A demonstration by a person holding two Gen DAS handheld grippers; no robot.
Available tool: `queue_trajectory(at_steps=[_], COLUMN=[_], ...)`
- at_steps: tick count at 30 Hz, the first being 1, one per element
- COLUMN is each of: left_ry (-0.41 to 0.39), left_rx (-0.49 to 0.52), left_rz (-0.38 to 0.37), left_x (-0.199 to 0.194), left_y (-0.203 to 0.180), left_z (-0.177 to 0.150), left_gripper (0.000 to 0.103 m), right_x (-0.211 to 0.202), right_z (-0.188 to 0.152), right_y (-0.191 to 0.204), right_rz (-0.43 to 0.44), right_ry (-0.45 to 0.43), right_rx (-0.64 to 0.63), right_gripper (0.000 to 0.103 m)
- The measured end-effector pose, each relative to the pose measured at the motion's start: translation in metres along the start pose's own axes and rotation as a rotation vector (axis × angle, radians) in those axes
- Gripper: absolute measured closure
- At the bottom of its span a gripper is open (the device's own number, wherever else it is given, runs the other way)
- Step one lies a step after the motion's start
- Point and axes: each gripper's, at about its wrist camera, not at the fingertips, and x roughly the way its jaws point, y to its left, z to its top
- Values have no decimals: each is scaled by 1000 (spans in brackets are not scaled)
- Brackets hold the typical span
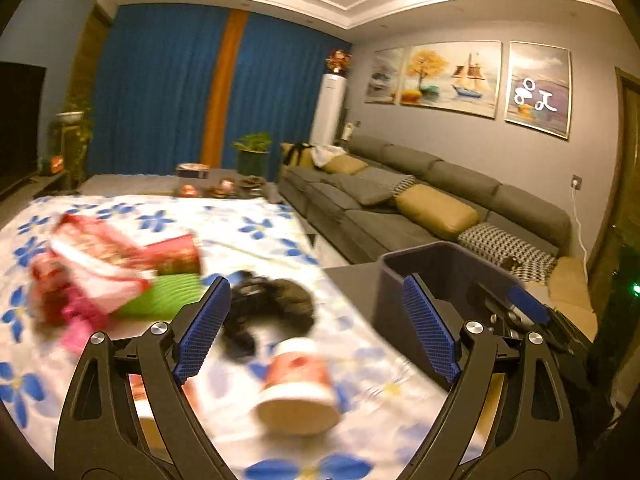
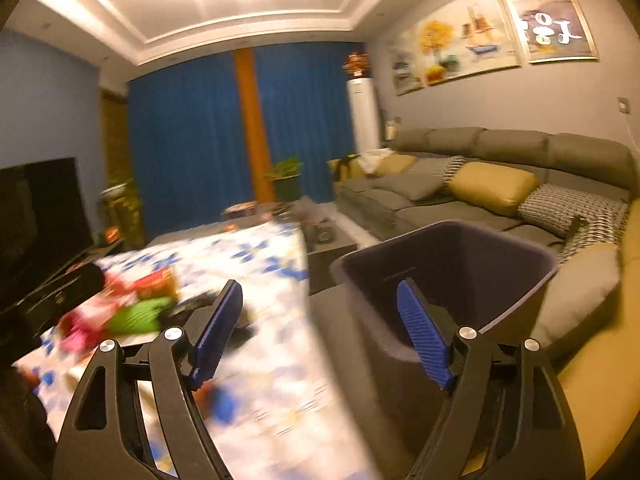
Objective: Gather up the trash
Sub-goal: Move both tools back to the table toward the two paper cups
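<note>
both sets of tongs are spread wide and carrying nothing. the left tongs (image 1: 316, 328) hang over the flowered tabletop (image 1: 256, 216), with a paper cup (image 1: 298, 388) lying on its side right below the gap and a dark wad (image 1: 272, 308) just beyond it. out to the left sits the rest of the trash: a red-and-white wrapper (image 1: 92, 264), a green piece (image 1: 164, 296) tucked against it and a red can (image 1: 176, 256) on its side. everything near is smeared, so this view looks to be mid-swing.

over on the right, the right tongs (image 2: 320, 332) straddle the tabletop edge, one blue pad over the cloth, the other in front of the bin (image 2: 516, 304). the bin is dark and open-topped and seems to stand on a dark surface just off the cloth's right edge, with the sofa (image 2: 460, 200) behind it.

so what could go wrong here? that cup is round and lying down; a nudge from one pad before the other closes would likely roll it, and the cloth's edge is near on that side. the blur says speed, and speed makes a clean pinch harder. the dark wad looks soft and loose, so a grab could catch only a strand and drop the rest on the way over. the right tongs are close to the bin's rim; a careless sweep could knock it or tip it. and both tools share the space between cup and bin, so a crossing path risks a clash.
</note>
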Motion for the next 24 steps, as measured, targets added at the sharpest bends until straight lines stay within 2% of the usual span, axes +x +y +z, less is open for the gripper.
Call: queue_trajectory(at_steps=[4,9,14,20,24], left_ry=[-5,-1,26,46,77], left_rx=[-23,-24,-52,-32,-32], left_rz=[57,146,199,216,199], left_x=[-29,-59,-75,-72,-61], left_y=[33,71,104,113,114], left_z=[-9,-31,-50,-55,-60], left_gripper=[17,17,17,17,17], right_x=[-14,-17,-15,-4,7], right_z=[-22,-43,-59,-68,-72], right_y=[37,62,84,96,95], right_rz=[51,45,49,19,7], right_ry=[21,57,84,110,145], right_rx=[-29,-59,-100,-135,-123], right_gripper=[25,25,25,25,26])
